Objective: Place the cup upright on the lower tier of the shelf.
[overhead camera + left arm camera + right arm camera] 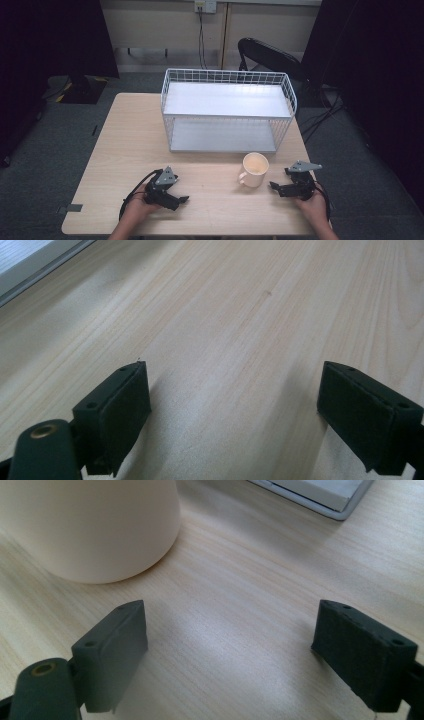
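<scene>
Nothing has been grasped yet. The cream mug stands upright on the bench, in front of the white wire shelf rack and just beside the right gripper, whose jaws are spread apart and empty. The left gripper is likewise held apart over bare wood, well away from the mug. The grasp and any placing are judged to remain.

Soft overhead light brightens the table; dark curtains flank the high view. Both gripper views are slightly soft, with pale glare on the wood.
</scene>
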{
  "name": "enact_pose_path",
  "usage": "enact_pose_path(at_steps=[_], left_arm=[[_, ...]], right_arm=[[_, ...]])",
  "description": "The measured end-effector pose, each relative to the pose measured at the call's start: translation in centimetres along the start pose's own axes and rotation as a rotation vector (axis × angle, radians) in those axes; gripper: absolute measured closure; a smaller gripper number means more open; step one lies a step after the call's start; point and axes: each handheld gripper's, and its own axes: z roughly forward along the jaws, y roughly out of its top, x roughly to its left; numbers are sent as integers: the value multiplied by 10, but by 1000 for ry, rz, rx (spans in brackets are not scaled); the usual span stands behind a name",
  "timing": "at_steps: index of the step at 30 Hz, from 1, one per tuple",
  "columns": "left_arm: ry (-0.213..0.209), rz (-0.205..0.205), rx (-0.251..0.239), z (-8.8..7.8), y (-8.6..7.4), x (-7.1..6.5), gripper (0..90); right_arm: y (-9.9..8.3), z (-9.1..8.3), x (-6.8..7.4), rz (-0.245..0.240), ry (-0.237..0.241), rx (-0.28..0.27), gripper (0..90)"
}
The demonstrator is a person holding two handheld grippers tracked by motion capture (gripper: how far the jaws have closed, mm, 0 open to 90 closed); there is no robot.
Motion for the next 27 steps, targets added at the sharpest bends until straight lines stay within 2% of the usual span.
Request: enact_pose_path(at_steps=[6, 8, 10, 11, 12, 13, 14, 15, 16, 18, 21, 24, 25, 27], left_arm=[[0, 0, 0, 0, 0, 0, 132], [0, 0, 0, 0, 0, 0, 132], [0, 0, 0, 0, 0, 0, 132], [0, 0, 0, 0, 0, 0, 132], [1, 0, 0, 0, 0, 0, 132], [1, 0, 0, 0, 0, 0, 133], [1, 0, 0, 0, 0, 0, 133], [1, 0, 0, 0, 0, 0, 132], [0, 0, 0, 0, 0, 0, 132], [1, 0, 0, 0, 0, 0, 132], [1, 0, -1, 0, 0, 0, 132], [1, 0, 0, 0, 0, 0, 133], [1, 0, 0, 0, 0, 0, 133], [1, 0, 0, 0, 0, 0, 132]], right_arm=[[0, 0, 0, 10, -7, 3, 127], [0, -1, 1, 27, -19, 3, 138], [2, -3, 1, 63, -36, 28, 165], [4, -5, -1, 83, -16, 36, 197], [6, -8, -4, 107, -3, 30, 208], [6, -8, -4, 107, -3, 30, 208], [8, -11, -6, 136, -5, 18, 206], [16, -21, -7, 140, -27, 16, 218], [16, -21, -7, 140, -27, 16, 218], [29, -37, -5, 105, -45, -13, 240], [37, -44, -3, 112, -53, -38, 242], [53, -49, 1, 112, -10, -43, 283], [53, -49, 1, 112, -10, -43, 283], [67, -53, 5, 109, 4, -60, 290]])
